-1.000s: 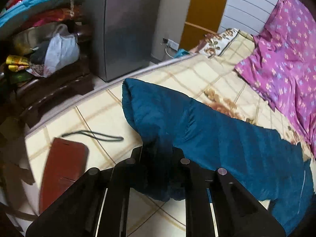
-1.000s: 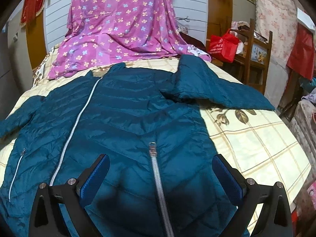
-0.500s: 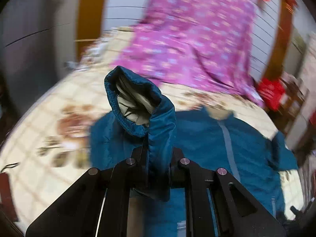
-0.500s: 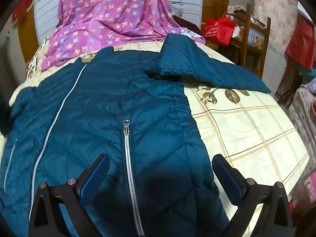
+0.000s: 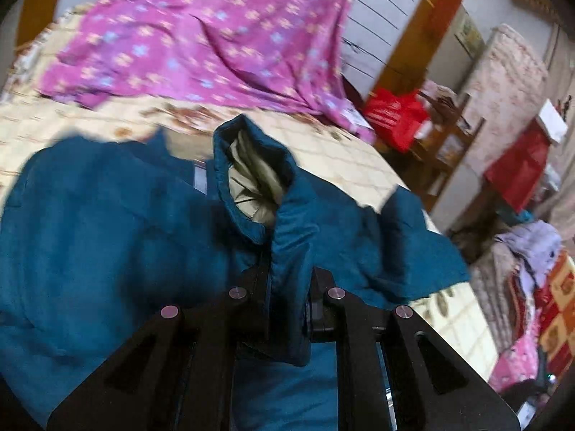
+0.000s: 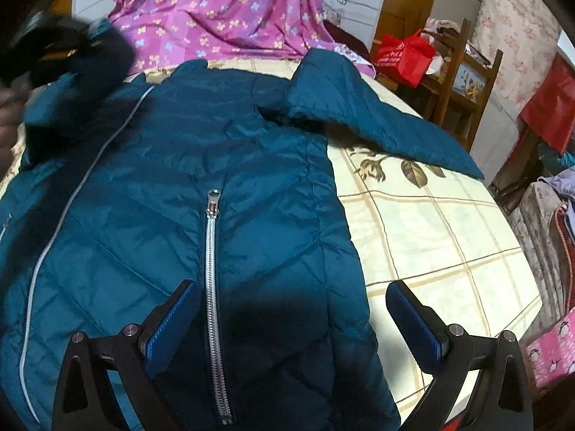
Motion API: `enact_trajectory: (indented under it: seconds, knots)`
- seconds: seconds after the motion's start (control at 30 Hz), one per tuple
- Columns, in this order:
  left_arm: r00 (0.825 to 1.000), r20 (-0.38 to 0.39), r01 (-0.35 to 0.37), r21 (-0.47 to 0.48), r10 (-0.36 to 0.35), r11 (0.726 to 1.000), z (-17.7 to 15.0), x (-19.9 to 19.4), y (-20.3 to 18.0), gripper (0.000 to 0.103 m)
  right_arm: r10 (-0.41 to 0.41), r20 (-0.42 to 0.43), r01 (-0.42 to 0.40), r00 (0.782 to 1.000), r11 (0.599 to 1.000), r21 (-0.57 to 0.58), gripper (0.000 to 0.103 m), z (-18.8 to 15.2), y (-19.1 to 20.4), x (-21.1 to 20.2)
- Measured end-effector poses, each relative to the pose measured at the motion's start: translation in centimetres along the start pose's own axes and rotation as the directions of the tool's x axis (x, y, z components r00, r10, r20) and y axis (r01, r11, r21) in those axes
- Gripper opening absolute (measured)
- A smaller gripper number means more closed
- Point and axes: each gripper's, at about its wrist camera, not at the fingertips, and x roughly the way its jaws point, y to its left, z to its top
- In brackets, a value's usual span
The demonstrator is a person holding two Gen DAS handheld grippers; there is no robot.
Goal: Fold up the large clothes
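A teal quilted jacket [image 6: 215,186] lies face up on the bed, with silver zippers, and also shows in the left wrist view [image 5: 90,233]. Its right sleeve [image 6: 377,118] stretches out over the sheet. My left gripper [image 5: 287,280] is shut on the left sleeve's cuff [image 5: 258,179], holding it raised over the jacket's body; the pale lining shows inside the cuff. In the right wrist view it appears blurred at the upper left [image 6: 64,54]. My right gripper [image 6: 291,309] is open and empty, hovering above the jacket's lower right hem.
A purple flowered sheet [image 6: 222,7] drapes at the bed's far side. The cream checked bedsheet [image 6: 431,233] lies bare on the right. A red bag [image 6: 406,54] and a wooden shelf [image 6: 463,72] stand beyond the bed's right edge.
My left gripper has lifted the sleeve cuff off the bed and swung it right, over the jacket's body. My right gripper has drifted toward the jacket's right side, still open.
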Motion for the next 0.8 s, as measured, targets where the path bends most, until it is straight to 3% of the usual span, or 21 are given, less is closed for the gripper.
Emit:
enact_trajectory:
  seconds: [0.1, 0.3, 0.37, 0.43, 0.67, 0.8]
  knots:
    - [0.997, -0.033, 0.067, 0.001, -0.067, 0.998, -0.1, 3.0, -2.1, 0.011, 0.002, -0.012, -0.003, 1.000, 1.000, -0.019, 0.103, -0.1, 0.1, 0.2]
    - [0.994, -0.091, 0.060, 0.005, -0.059, 0.998, -0.9, 7.9, -4.3, 0.012, 0.012, -0.041, -0.014, 0.999, 0.999, -0.043, 0.103, -0.4, 0.6, 0.8]
    - [0.992, -0.126, 0.023, 0.022, -0.020, 0.999, -1.5, 9.3, -4.1, 0.020, 0.016, -0.038, -0.018, 0.999, 0.999, -0.047, 0.103, -0.4, 0.7, 0.7]
    - [0.985, -0.172, 0.010, 0.025, -0.005, 1.000, -2.5, 9.9, -3.7, 0.048, 0.018, -0.041, -0.020, 0.999, 0.999, -0.047, 0.103, -0.3, 0.7, 0.8]
    - [0.980, -0.178, 0.093, 0.018, -0.088, 0.996, -3.4, 6.6, -3.8, 0.057, 0.018, -0.053, -0.019, 0.998, 0.999, -0.033, 0.103, -0.2, 0.8, 1.2]
    - [0.988, -0.139, 0.068, 0.003, -0.067, 0.998, -3.1, 2.2, -1.1, 0.057, 0.016, -0.060, -0.017, 0.998, 1.000, -0.017, 0.103, -0.1, 0.7, 1.3]
